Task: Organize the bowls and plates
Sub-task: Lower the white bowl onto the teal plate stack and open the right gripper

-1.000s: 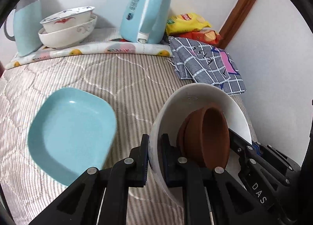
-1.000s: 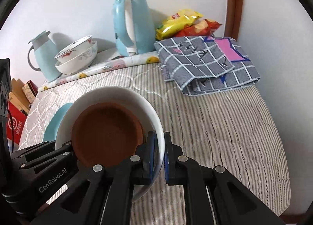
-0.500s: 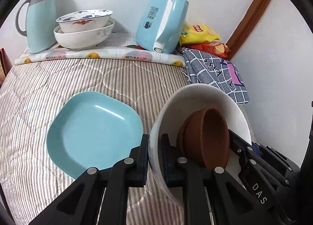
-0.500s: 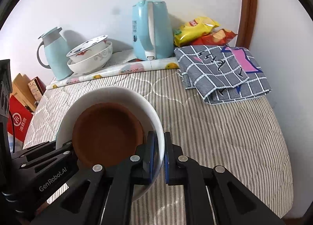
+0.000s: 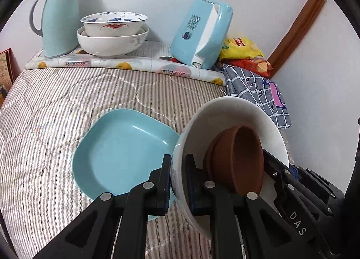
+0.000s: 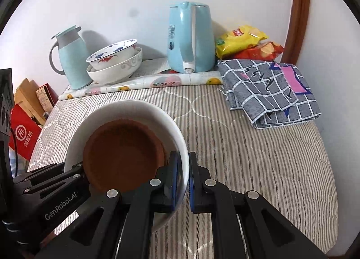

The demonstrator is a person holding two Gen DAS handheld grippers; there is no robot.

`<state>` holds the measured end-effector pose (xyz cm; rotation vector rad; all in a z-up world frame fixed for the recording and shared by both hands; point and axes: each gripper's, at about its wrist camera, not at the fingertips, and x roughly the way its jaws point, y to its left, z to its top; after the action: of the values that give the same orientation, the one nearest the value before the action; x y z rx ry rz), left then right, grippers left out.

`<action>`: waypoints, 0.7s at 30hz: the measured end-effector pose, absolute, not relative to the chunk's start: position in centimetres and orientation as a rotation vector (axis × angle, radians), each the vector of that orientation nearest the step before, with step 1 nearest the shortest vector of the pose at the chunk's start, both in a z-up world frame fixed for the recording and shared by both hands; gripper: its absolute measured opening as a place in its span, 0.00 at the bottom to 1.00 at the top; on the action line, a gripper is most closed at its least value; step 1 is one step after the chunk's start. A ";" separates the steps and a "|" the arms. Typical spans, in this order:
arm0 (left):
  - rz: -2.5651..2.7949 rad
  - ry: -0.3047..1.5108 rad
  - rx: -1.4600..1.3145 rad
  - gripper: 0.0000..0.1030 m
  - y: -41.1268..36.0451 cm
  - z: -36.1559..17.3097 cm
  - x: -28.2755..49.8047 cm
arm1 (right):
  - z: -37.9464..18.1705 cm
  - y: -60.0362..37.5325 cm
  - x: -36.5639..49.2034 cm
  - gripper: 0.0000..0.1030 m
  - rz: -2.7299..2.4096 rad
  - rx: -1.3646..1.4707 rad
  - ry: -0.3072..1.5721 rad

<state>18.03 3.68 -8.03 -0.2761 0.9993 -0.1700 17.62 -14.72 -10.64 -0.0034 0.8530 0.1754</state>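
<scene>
**White bowl and its brown bowl in the air, blue plate waiting below**

The left hand-held gripper (image 5: 178, 182) is clamping the near rim of a white bowl (image 5: 227, 115), one pad outside the wall and one inside. The right hand-held gripper (image 6: 183, 179) is pinching the opposite rim of the same white bowl (image 6: 126, 107) in the same way, so both are closed on it and sharing its weight. The bowl is hanging tilted between them, clear of the bed. A smaller brown bowl (image 6: 122, 155) is sitting nested inside it, leaning against the inner wall in the left wrist view (image 5: 238, 157).

Just beside and below the white bowl, a light blue squarish plate (image 5: 121, 151) is lying flat on the striped quilted bed cover (image 5: 56, 110); the bowl's rim is overlapping the plate's right edge in that view. This looks like the likely landing place, though that is only a judgement.

Further back, on a fruit-print mat (image 6: 139, 83) by the wall, a painted bowl (image 6: 112, 53) is already nested in a larger white patterned bowl (image 6: 117, 69), between a pale blue thermos jug (image 6: 69, 56) and a blue electric kettle (image 6: 191, 41). A folded checked cloth (image 6: 265, 88) and snack bags (image 6: 243, 41) are lying off to the right.

So the nesting seems done for two pairs. What is left appears to be setting the carried pair down and gathering the plate with the rest.
</scene>
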 end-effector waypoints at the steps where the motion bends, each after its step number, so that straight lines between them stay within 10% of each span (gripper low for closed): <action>1: -0.169 0.999 -0.279 0.12 3.9 -8.0 18.0 | -10.6 -14.4 17.6 0.08 0.178 -0.005 0.852; 21: -0.123 0.998 -0.291 0.12 7.7 -8.7 17.8 | -11.1 -10.7 18.0 0.08 0.227 -0.025 0.859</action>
<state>17.85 7.71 -8.70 -0.2905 0.9984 -0.1234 17.95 -10.67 -11.13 -0.0251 0.8589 0.2275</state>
